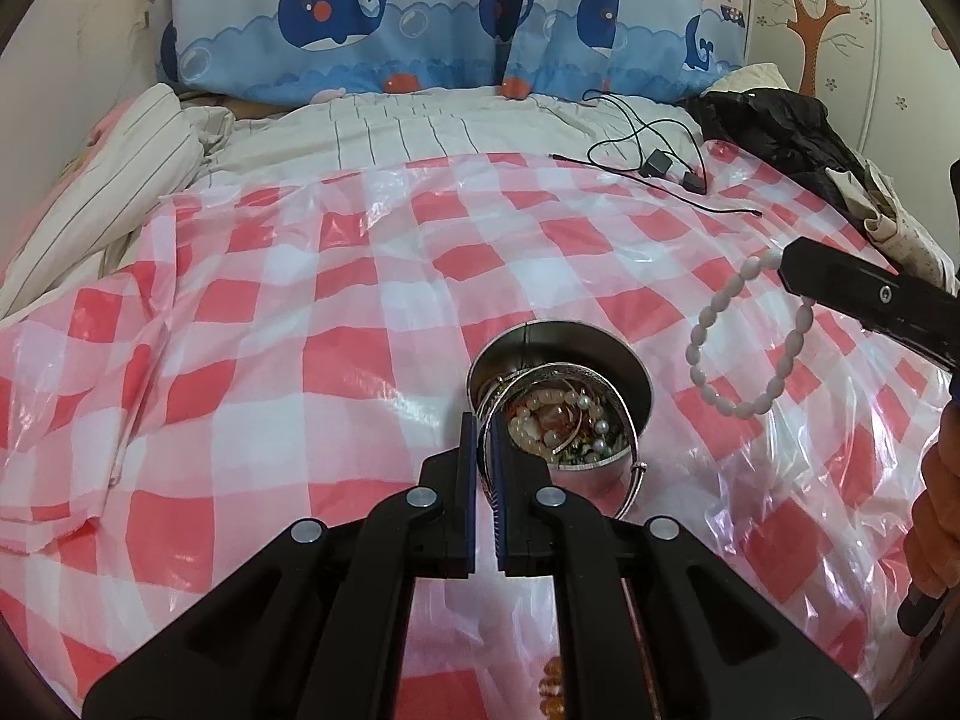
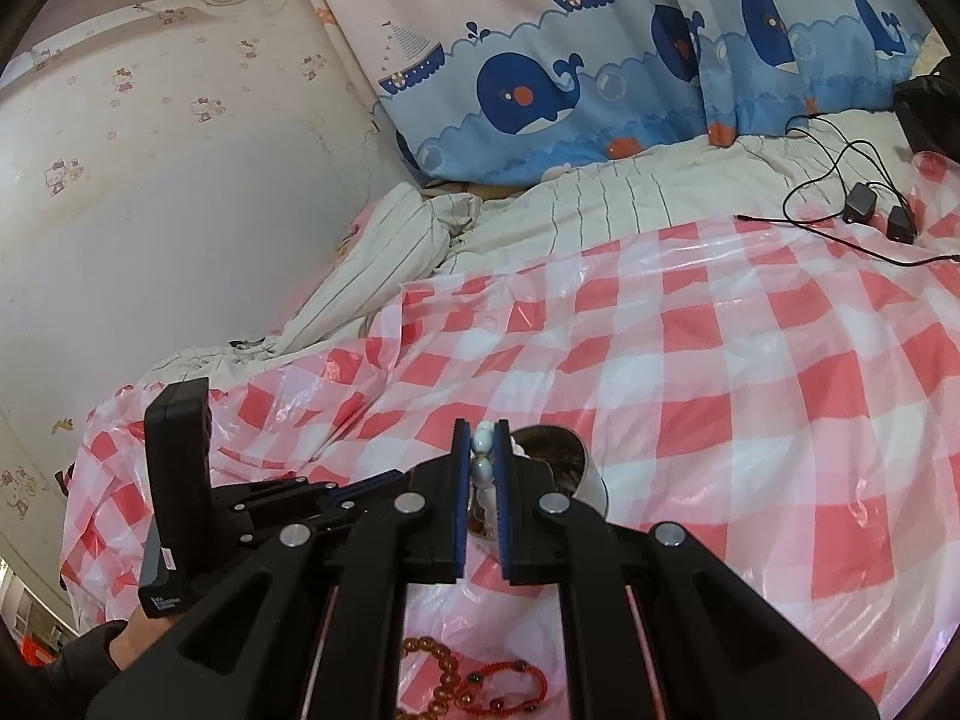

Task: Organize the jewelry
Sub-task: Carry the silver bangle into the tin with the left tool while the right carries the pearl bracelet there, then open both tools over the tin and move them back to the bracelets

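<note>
A round steel tin (image 1: 624, 360) full of beads and bangles stands on the red-checked plastic sheet (image 1: 336, 324). My left gripper (image 1: 485, 420) is shut on a silver bangle (image 1: 624, 420) that hangs over the tin's near rim. My right gripper (image 2: 482, 441) is shut on a white bead bracelet (image 2: 481, 468), which hangs in the air right of the tin in the left wrist view (image 1: 714, 318). The tin (image 2: 585, 468) lies just beyond my right fingers. An amber bead bracelet (image 2: 441, 666) and a red bead bracelet (image 2: 510, 687) lie on the sheet below.
A striped quilt (image 1: 420, 126) and whale-print pillows (image 1: 336, 18) lie at the back. Black chargers with cables (image 1: 660, 165) and a dark jacket (image 1: 774, 120) sit at the back right. The wall (image 2: 150, 192) runs along the left.
</note>
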